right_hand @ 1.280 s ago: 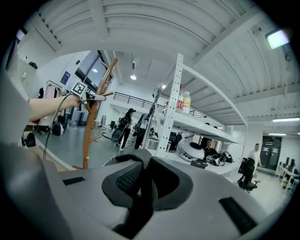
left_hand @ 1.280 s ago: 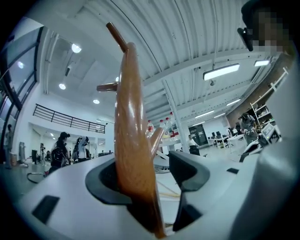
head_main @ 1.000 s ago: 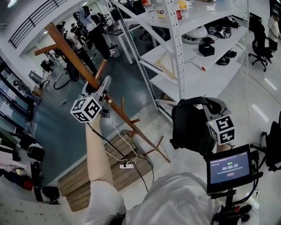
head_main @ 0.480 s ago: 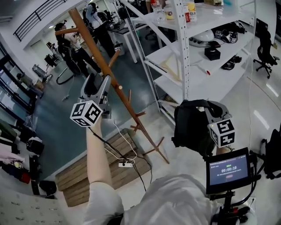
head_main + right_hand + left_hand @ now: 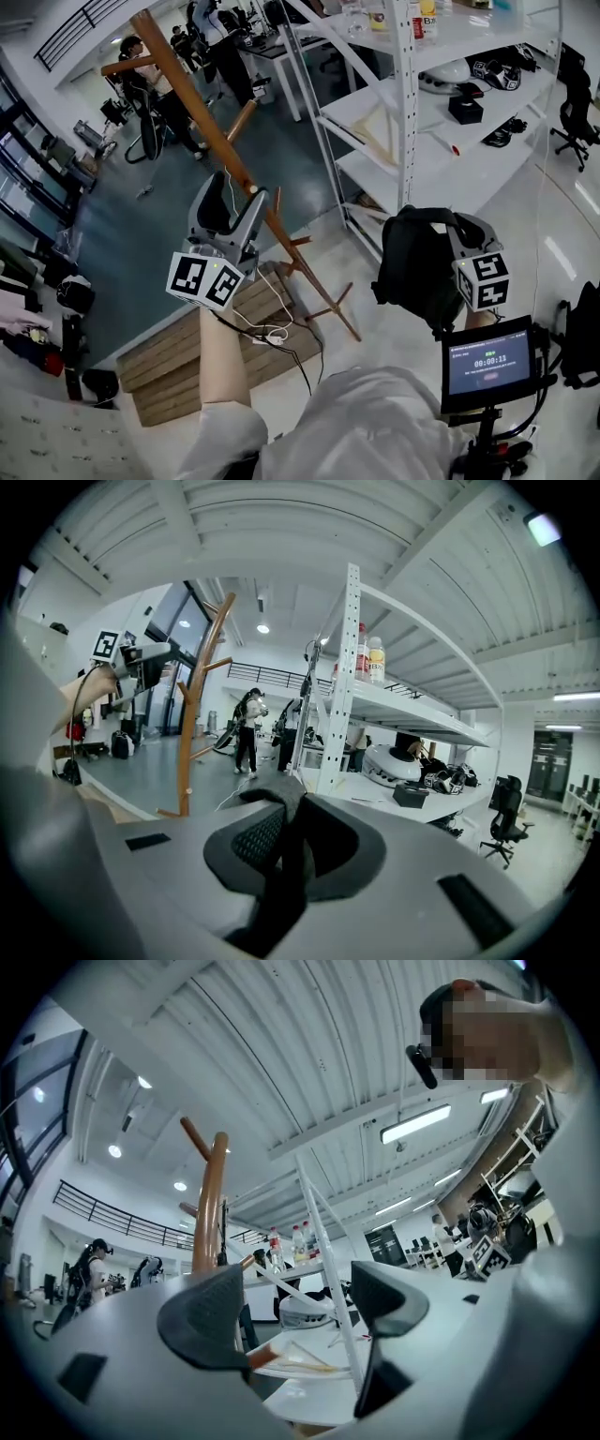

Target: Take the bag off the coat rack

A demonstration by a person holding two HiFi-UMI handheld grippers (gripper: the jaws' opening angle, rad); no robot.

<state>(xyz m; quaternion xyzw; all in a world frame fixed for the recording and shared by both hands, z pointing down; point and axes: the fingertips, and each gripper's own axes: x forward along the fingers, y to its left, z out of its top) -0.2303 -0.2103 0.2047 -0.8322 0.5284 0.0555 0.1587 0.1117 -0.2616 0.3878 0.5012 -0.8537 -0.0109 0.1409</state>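
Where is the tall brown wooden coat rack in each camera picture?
Head view: the tall brown wooden coat rack slants from the upper left down toward the centre.
Left gripper view: the coat rack stands left of centre, behind one jaw.
Right gripper view: the coat rack stands left of centre.
Shared landmark: the white metal shelving unit, right of the rack in all three.

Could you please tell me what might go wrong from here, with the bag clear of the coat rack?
1. The bag hangs only by a strap pinched in the shut right gripper; it might slip out and drop.
2. The open left gripper holds nothing and sits close beside the coat rack; a stray move could knock the rack.
3. A white cable lies on the floor by the rack's feet, a possible trip hazard.
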